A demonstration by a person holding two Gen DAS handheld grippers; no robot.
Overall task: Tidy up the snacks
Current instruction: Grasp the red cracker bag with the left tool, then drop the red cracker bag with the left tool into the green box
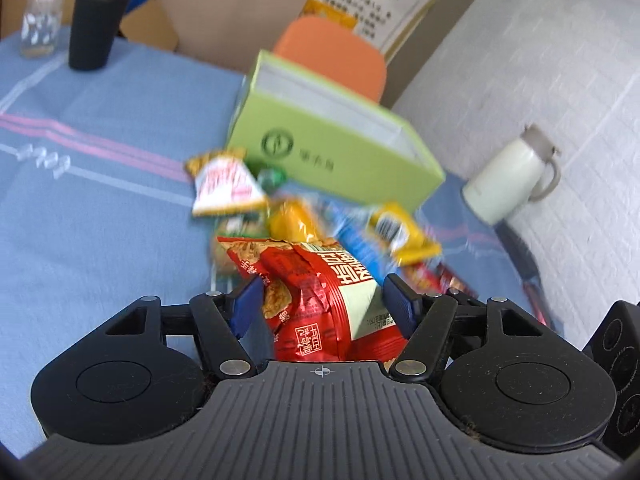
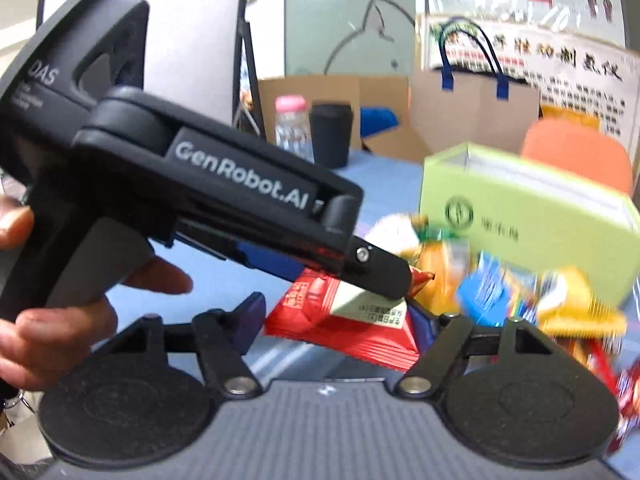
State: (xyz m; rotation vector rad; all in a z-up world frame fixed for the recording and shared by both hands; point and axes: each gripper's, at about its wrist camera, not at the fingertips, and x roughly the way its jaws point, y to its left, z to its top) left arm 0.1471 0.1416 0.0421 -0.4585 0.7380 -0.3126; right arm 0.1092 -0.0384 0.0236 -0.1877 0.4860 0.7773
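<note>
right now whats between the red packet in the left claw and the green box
In the left wrist view, a loose heap of snack packets lies between the red packet and the green box; no bare cloth shows there.

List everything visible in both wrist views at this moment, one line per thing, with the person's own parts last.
red snack packet: one, red with a pale panel, between the left gripper's fingers, lifted off the cloth
loose snack packets: several, yellow, blue, white; count unclear from blur; heaped before the box
green box: one, light green, open top, behind the heap
tablecloth: one, blue with pink stripes
black cup: one, far edge
pink-capped bottle: one, clear, beside the cup
jug: one, cream, right of the box
orange chair: one, behind the box
paper bag: one, brown, blue handles
left gripper: black, blue pads, gripping the packet
right gripper: black, the packet's end between its fingers
hand: one, holding the left gripper's handle
</note>
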